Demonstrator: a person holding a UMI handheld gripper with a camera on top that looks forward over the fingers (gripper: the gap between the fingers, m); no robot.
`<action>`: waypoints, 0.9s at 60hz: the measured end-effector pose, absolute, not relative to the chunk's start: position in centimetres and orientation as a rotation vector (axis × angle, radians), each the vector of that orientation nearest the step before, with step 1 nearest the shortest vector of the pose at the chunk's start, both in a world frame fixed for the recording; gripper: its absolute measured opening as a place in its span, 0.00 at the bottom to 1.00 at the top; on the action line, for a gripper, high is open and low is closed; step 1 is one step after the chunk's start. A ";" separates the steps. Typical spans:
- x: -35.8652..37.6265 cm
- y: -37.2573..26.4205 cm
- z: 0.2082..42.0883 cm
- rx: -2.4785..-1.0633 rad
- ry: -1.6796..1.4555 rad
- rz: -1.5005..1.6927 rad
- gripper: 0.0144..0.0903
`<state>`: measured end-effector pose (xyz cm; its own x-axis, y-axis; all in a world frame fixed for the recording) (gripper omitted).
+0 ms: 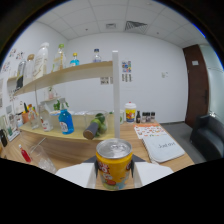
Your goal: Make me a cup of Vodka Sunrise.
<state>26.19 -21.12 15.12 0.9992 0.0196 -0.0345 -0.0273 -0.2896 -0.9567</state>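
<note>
We look out over a wooden desk [127, 134] in a white-walled room, with a tiled ceiling and a vent [135, 24] above and a dark brown door [195, 85] off to the right. A dark armchair [207, 136] stands below that door.

A wooden shelf [65, 75], carried by a white post [116, 95], holds a row of bottles [50, 57]. Under it, a lower ledge carries a blue bottle [66, 121], a clear jar with something green inside [97, 122] and more small containers. Beyond the post we see a white tub with a yellow lid [130, 112] and a few small dark bottles [145, 117]. Printed sheets and a menu card [157, 140] lie on the desk to the right; their writing is too small for us to read. Small papers [126, 71] are pinned on the far wall.

Our gripper [114, 172] has its jaws clamped on a yellow can [114, 165], one dark finger [95, 167] pressing at each side. The can stands upright, with a silver pull-tab top, directly in front of us and above the desk edge. Its label shows red lettering on a white patch, which we cannot read.
</note>
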 end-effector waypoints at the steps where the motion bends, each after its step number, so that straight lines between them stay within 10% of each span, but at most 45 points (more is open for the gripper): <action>1: 26.5 -21.2 14.4 -1.875 0.013 0.051 0.49; 18: 27.7 -21.1 5.8 -2.025 0.062 0.061 0.49; 44: 27.7 -22.7 3.7 -2.065 0.050 -0.007 0.53; 54: 28.9 -23.9 4.8 -2.093 0.107 -0.130 0.95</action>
<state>28.93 -23.91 4.81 0.9903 -0.1301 0.0486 -0.0232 -0.5004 -0.8655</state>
